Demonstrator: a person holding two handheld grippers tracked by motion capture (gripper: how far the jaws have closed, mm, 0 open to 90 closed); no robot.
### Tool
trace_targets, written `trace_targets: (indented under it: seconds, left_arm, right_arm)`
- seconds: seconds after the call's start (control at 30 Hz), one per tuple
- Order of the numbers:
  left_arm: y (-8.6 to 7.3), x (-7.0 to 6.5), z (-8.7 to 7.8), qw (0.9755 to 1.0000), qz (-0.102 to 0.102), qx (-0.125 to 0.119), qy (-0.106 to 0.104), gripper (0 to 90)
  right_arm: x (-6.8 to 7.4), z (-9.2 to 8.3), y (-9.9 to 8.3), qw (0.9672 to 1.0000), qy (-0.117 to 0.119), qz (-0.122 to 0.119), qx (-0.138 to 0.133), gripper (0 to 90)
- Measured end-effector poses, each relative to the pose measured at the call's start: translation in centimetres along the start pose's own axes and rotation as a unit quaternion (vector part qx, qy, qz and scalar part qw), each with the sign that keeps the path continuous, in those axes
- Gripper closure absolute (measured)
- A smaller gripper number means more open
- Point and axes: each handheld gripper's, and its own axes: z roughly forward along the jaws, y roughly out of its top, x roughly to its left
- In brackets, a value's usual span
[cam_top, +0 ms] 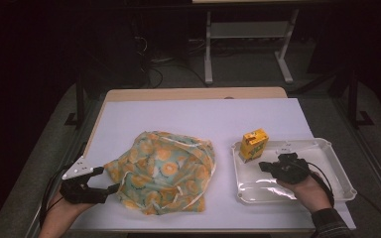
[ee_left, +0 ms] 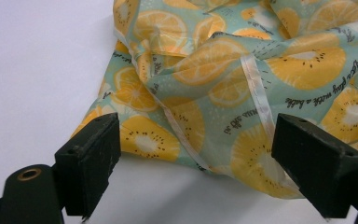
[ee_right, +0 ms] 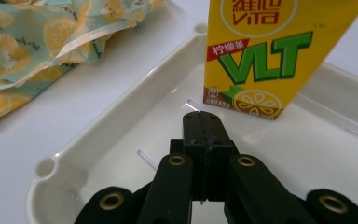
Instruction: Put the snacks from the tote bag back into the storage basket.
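Observation:
A crumpled fabric bag [cam_top: 166, 171] printed with orange slices lies on the white table sheet, left of centre. My left gripper [cam_top: 108, 179] is open at the bag's left corner, its jaws on either side of the cloth edge [ee_left: 191, 140] without closing on it. A yellow lemon-tea carton [cam_top: 253, 144] stands upright in the far left corner of a white tray [cam_top: 327, 186]. My right gripper [cam_top: 264, 166] hovers inside the tray just short of the carton [ee_right: 265, 56], its jaws pressed together with nothing between them [ee_right: 204, 122].
The tray's near rim [ee_right: 88, 144] lies between my right gripper and the bag's edge [ee_right: 37, 46]. Bare white sheet [cam_top: 198, 116] stretches behind the bag and carton. The table's wooden far edge [cam_top: 193, 94] and a dark floor with desk legs lie beyond.

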Motion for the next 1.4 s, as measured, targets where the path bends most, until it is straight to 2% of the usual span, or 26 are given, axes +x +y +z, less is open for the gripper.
trace_targets:
  seconds: [0.27,0.43,0.7,0.87,1.4]
  left_arm:
    - [0.0,0.3,0.2,0.9998,-0.013,0.006,-0.012,14.5]
    - [0.0,0.3,0.2,0.9999,-0.009,0.008,-0.011,14.4]
    - [-0.1,0.3,0.6,0.9998,-0.012,0.009,-0.013,14.3]
    - [-0.2,0.3,0.7,0.9998,-0.011,0.01,-0.015,14.4]
    - [-0.3,0.3,0.9,0.9997,-0.012,0.01,-0.017,14.4]
  right_arm:
    - [-0.3,1.1,0.8,0.9999,-0.003,-0.008,0.008,89.4]
    - [-0.7,1.8,1.3,0.9999,-0.002,-0.011,0.012,89.5]
    - [-1.2,3.2,1.9,0.9991,-0.007,-0.024,0.034,89.5]
    - [-1.6,4.0,2.2,0.9988,-0.009,-0.021,0.043,89.5]
    - [-1.8,5.0,2.5,0.9986,-0.018,-0.028,0.042,89.5]
